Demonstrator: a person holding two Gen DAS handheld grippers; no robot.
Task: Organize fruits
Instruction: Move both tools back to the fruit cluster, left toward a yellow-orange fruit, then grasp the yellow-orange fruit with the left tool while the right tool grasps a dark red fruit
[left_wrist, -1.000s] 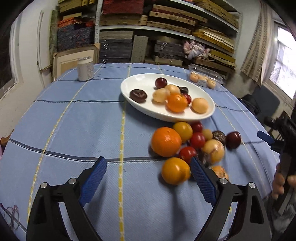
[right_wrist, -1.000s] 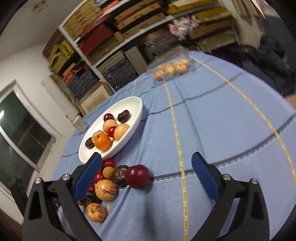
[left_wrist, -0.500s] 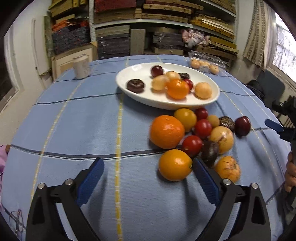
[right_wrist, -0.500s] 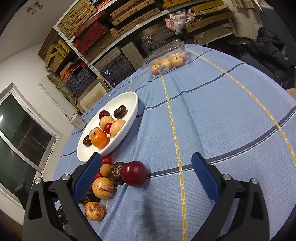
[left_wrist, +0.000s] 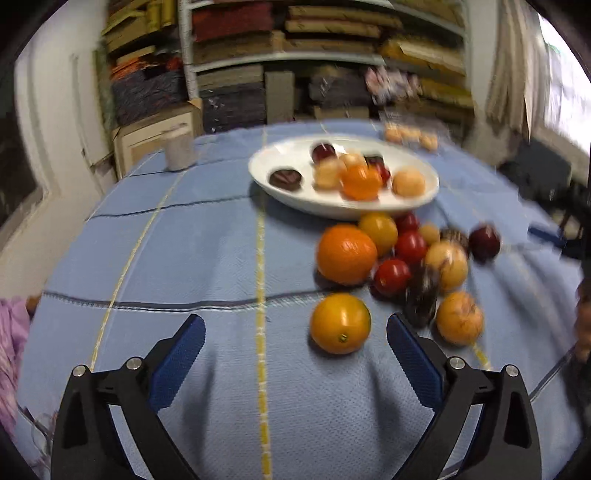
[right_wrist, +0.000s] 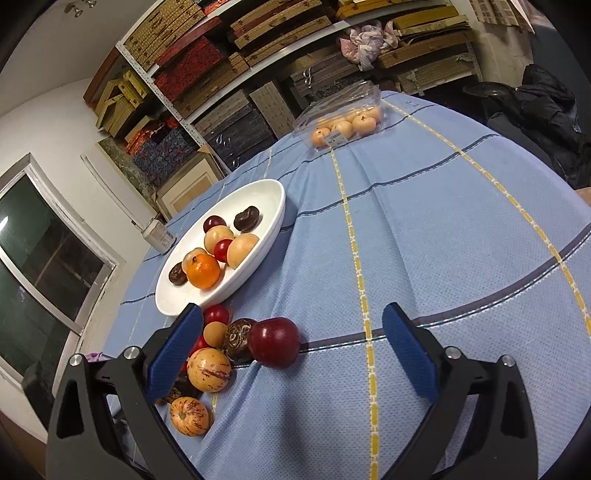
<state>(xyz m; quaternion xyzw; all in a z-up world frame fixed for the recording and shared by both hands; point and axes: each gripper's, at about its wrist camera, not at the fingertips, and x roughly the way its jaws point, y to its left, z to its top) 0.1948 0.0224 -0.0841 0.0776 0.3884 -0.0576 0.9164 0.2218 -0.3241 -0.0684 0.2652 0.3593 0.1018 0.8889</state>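
Note:
A white oval plate (left_wrist: 424, 195) (right_wrist: 275, 218) holds several fruits on the blue tablecloth. In front of it lies a loose heap: a big orange (left_wrist: 346, 254), a smaller orange (left_wrist: 340, 323), red tomatoes (left_wrist: 391, 277), striped yellow melons (right_wrist: 208, 369) and a dark red apple (right_wrist: 274, 347). My left gripper (left_wrist: 295, 343) is open, and the smaller orange sits just ahead between its blue fingertips, nearer the right one, untouched. My right gripper (right_wrist: 293, 336) is open too, with the apple just beyond its fingertips. The left view is blurred.
A clear plastic box of pale orange fruits (right_wrist: 345, 123) stands at the table's far side. A small white jar (left_wrist: 178, 151) sits far left. Shelves of stacked boxes fill the back wall. A dark chair with a coat (right_wrist: 543, 110) is at the right.
In the left wrist view the fruits have slid up and to the right and the scene has levelled; the smaller orange now lies clear of the right fingertip. The right wrist view has barely shifted.

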